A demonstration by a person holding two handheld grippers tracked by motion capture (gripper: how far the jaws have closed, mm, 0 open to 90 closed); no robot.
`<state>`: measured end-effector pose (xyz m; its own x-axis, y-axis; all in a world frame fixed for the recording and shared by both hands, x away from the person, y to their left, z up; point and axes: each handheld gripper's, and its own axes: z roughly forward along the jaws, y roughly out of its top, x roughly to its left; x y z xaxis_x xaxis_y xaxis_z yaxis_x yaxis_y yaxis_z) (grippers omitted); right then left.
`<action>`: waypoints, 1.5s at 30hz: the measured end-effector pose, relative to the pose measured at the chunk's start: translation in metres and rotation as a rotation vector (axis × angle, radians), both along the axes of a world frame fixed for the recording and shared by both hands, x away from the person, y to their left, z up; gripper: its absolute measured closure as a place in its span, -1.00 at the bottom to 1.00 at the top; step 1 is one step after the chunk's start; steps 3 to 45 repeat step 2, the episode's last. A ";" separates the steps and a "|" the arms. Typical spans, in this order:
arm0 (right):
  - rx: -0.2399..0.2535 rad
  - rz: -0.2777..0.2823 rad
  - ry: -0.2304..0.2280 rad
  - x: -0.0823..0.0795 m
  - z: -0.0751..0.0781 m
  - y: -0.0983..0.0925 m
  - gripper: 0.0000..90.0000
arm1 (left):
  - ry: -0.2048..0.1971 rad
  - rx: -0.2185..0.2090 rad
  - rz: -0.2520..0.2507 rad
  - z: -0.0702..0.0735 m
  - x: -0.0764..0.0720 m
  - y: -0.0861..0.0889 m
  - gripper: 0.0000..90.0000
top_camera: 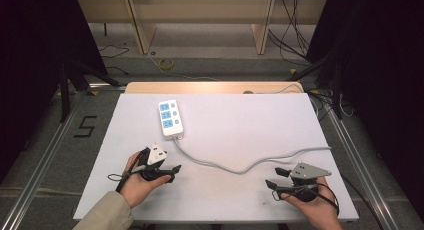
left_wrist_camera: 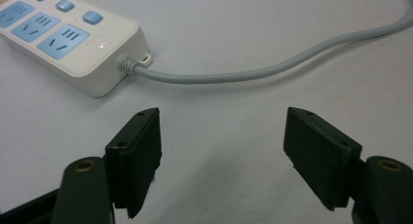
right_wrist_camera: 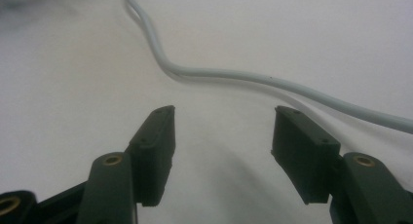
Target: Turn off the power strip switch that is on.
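The power strip (top_camera: 170,119) lies on the white worktop (top_camera: 240,115), its grey cord (top_camera: 240,168) trailing between both hands. The left gripper (left_wrist_camera: 221,146) and right gripper (right_wrist_camera: 221,146) hover with fingers spread, empty. Better to centre the cord between the fingers before closing.

a black number 5 (top_camera: 86,126) stands marked on the grey floor (top_camera: 45,140) left of the table; nothing else reads.
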<state>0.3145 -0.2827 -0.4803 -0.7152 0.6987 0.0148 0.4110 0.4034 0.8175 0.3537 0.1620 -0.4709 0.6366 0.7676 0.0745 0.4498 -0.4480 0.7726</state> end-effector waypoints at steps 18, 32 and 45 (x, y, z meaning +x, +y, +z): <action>0.003 0.000 0.003 -0.001 0.000 0.000 -0.06 | 0.006 -0.006 0.005 -0.001 0.000 0.001 -0.35; 0.003 0.000 0.003 -0.001 0.000 0.000 -0.06 | 0.006 -0.006 0.005 -0.001 0.000 0.001 -0.35; 0.003 0.000 0.003 -0.001 0.000 0.000 -0.06 | 0.006 -0.006 0.005 -0.001 0.000 0.001 -0.35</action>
